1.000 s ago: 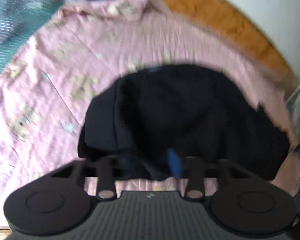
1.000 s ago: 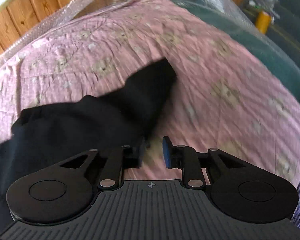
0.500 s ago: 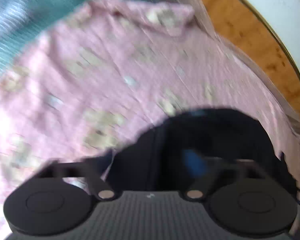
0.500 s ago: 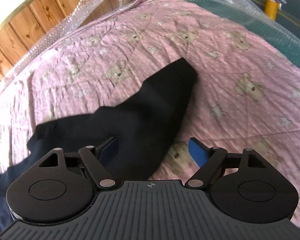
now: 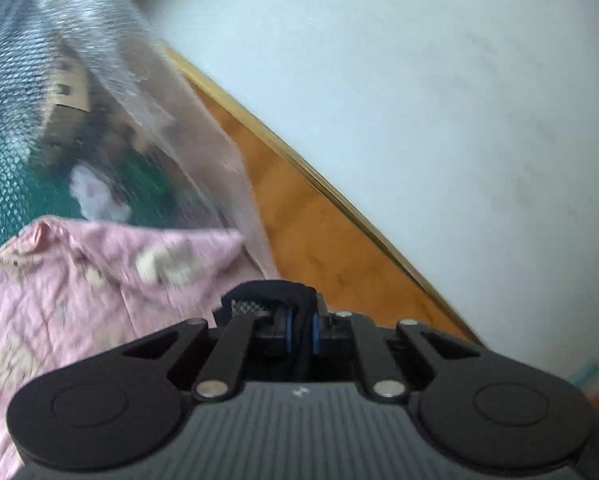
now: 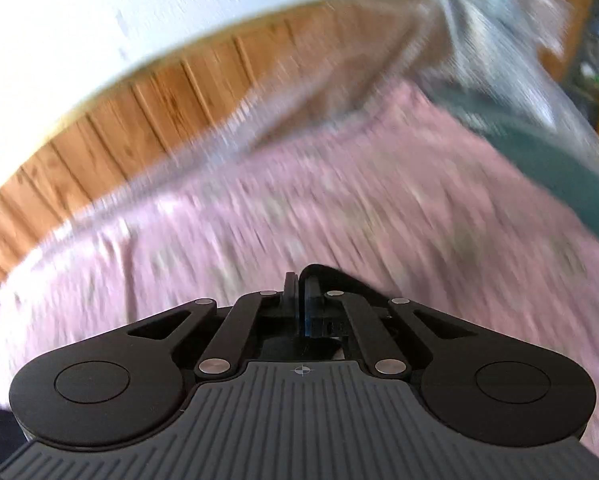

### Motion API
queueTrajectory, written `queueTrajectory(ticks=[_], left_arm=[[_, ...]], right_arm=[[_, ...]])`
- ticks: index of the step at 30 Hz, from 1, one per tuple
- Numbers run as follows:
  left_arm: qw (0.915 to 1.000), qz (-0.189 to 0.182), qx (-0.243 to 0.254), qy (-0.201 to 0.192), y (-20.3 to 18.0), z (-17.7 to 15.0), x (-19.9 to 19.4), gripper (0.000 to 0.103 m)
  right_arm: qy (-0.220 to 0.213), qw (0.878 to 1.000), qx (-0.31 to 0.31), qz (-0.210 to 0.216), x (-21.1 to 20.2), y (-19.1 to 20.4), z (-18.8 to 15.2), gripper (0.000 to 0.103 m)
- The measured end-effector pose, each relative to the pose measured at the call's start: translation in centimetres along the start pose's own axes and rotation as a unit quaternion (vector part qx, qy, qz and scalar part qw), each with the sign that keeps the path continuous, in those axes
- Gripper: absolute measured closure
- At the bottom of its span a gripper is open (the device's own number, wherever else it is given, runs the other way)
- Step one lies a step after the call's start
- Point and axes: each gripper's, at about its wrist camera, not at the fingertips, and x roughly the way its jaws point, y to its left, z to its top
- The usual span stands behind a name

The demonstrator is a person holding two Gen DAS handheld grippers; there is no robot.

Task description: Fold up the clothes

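Most of the black garment is hidden below both cameras. In the left wrist view a fold of the black garment (image 5: 271, 290) bulges up between the blue pads of my left gripper (image 5: 301, 320), whose jaws are closing and pinch the cloth. In the right wrist view my right gripper (image 6: 301, 300) is shut, with a thin edge of the black garment (image 6: 331, 274) curling out over its right finger. Both grippers are raised above the pink bear-print bedspread (image 6: 339, 208).
The pink bedspread (image 5: 79, 280) ends at a wood-panelled wall (image 5: 311, 240) with white wall above. Clear bubble wrap (image 5: 99, 60) hangs over a green surface and a cardboard box (image 5: 65, 108) at the far left. The right wrist view shows wood panelling (image 6: 139, 120) and a green edge (image 6: 559, 168).
Both grippers closed on the black garment and lifted it, tilting up so the wall fills the views. The right one opened wide around the sleeve first, then shut.
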Motion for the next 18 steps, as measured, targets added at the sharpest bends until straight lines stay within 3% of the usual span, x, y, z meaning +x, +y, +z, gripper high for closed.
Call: queueTrajectory(ticks=[3, 6, 8, 9, 10, 11, 14, 18], left_arm=[[0.9968, 0.079, -0.003, 0.017, 0.4, 1.4, 6.5, 0.093], [0.9846, 0.160, -0.014, 0.069, 1.7, 0.2, 11.0, 0.078], [0.9826, 0.168, -0.015, 0.079, 2.4, -1.4, 10.2, 0.070], [0.9830, 0.169, -0.008, 0.072, 2.6, -2.3, 8.9, 0.062], [0.9830, 0.171, -0.001, 0.068, 3.0, -3.4, 7.5, 0.047], [0.9823, 0.175, 0.010, 0.067, 3.7, -4.8, 5.8, 0.040], [0.9744, 0.194, 0.052, 0.102, 6.0, -9.2, 1.6, 0.037], [0.9641, 0.206, 0.044, 0.161, 9.5, -14.8, -0.5, 0.028]], right_arm=[[-0.006, 1.000, -0.003, 0.003, 4.5, 2.6, 5.5, 0.103], [0.020, 0.999, -0.024, -0.017, 10.3, 5.1, 8.0, 0.095], [0.060, 0.998, -0.014, -0.022, 13.2, 5.6, 7.6, 0.055], [0.074, 0.997, -0.009, -0.011, 13.6, 5.5, 7.0, 0.051], [0.073, 0.997, -0.004, 0.006, 13.3, 5.1, 6.0, 0.047], [0.074, 0.997, -0.003, 0.019, 12.4, 4.5, 4.4, 0.042], [0.096, 0.994, -0.017, 0.048, 9.0, 2.7, -1.3, 0.030], [0.154, 0.982, -0.108, 0.019, 4.4, 1.6, -11.5, 0.021]])
